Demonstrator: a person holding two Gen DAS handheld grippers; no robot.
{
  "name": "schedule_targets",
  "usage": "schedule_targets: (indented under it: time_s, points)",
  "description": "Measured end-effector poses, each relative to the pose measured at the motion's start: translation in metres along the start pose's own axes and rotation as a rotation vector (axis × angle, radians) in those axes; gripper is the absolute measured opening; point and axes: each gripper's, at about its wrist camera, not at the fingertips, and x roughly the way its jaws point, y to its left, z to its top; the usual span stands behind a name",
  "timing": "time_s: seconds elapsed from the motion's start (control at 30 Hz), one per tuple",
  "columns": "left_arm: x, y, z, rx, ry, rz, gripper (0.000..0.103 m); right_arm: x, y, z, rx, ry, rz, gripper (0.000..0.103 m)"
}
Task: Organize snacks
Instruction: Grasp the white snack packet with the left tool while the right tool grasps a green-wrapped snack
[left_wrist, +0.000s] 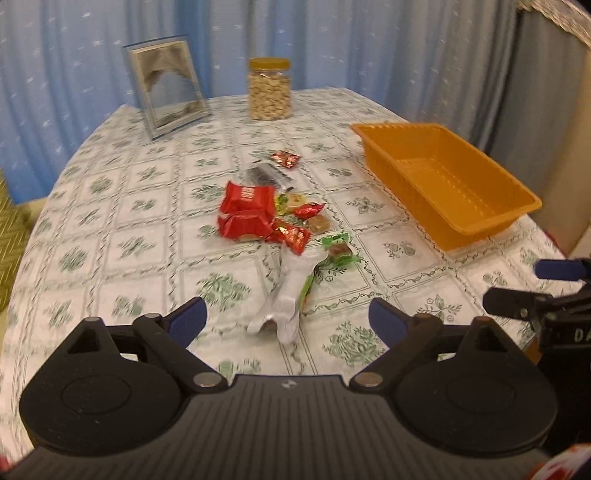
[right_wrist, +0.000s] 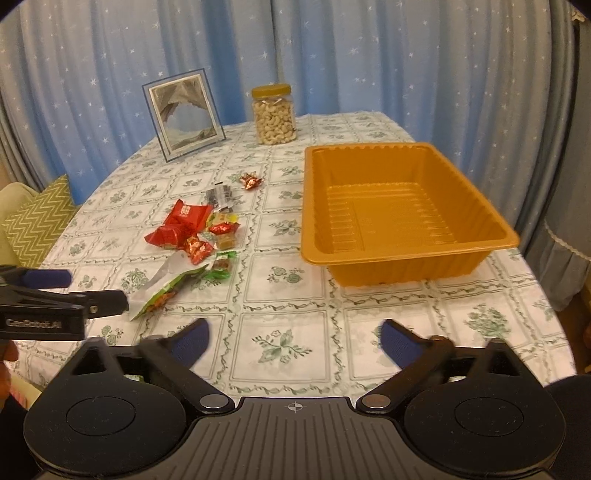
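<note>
Far left on the patterned tablecloth (right_wrist: 280, 325), well behind the work: a picture frame (right_wrist: 184, 114), then a jar of cashews (right_wrist: 274, 115); best left alone. Mid-table, a loose heap of snacks (left_wrist: 273, 218): two red packets (left_wrist: 245, 214), small wrapped candies, a green-wrapped sweet (left_wrist: 338, 251), and nearest, a long silver-and-green packet (left_wrist: 286, 299) lying just ahead of the left gripper (left_wrist: 288, 314), jaws spread wide, nothing between them. Likely first pick, judging by nearness: straddle the packet's narrow waist, lower until both pads reach tablecloth level, then close gently, since thin foil probably slips or crumples. Lift clear before swinging right to avoid dragging neighbouring candies. Further right, the orange tray (right_wrist: 406, 251), empty, well apart from the heap. Right gripper (right_wrist: 295, 343) hovering in front of the tray, jaws likewise apart, holding nothing; better kept out of the carrying path.
</note>
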Motion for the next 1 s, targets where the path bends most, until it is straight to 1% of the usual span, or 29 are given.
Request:
schedule_targets:
  time_s: [0.13,0.23,0.37,0.4,0.43,0.5,0.53,0.6,0.67,0.73,0.8,1.0]
  points:
    - [0.024,0.001,0.003,0.069,0.007,-0.035,0.089,0.019,-0.001,0.001,0.013,0.022,0.01,0.088]
    - [0.043,0.004,0.005,0.108,0.02,-0.045,0.083,0.032,-0.001,0.0,0.019,0.035,0.02,0.087]
    - [0.064,0.007,0.007,0.131,0.043,-0.078,0.072,0.05,0.0,0.002,0.025,0.052,0.028,0.085]
    - [0.069,0.007,0.008,0.142,0.051,-0.083,0.067,0.053,0.0,0.002,0.028,0.055,0.032,0.085]
    - [0.073,0.007,0.008,0.148,0.057,-0.085,0.064,0.057,0.001,0.002,0.029,0.058,0.035,0.085]
    - [0.081,0.009,0.009,0.147,0.071,-0.095,0.052,0.064,0.002,0.003,0.029,0.06,0.042,0.084]
    - [0.084,0.01,0.009,0.147,0.077,-0.1,0.05,0.067,0.003,0.003,0.029,0.06,0.044,0.084]
    - [0.09,0.01,0.008,0.156,0.095,-0.103,0.037,0.073,0.005,0.004,0.031,0.062,0.048,0.084]
    - [0.091,0.011,0.007,0.149,0.095,-0.116,0.029,0.078,0.006,0.004,0.033,0.064,0.056,0.083]
    - [0.09,0.011,0.008,0.152,0.1,-0.11,0.028,0.083,0.007,0.004,0.036,0.064,0.067,0.082]
    - [0.088,0.013,0.008,0.16,0.103,-0.086,0.027,0.086,0.01,0.005,0.036,0.065,0.077,0.077]
    - [0.071,0.031,0.005,0.093,0.085,-0.03,0.027,0.1,0.027,0.013,0.017,0.054,0.12,0.067]
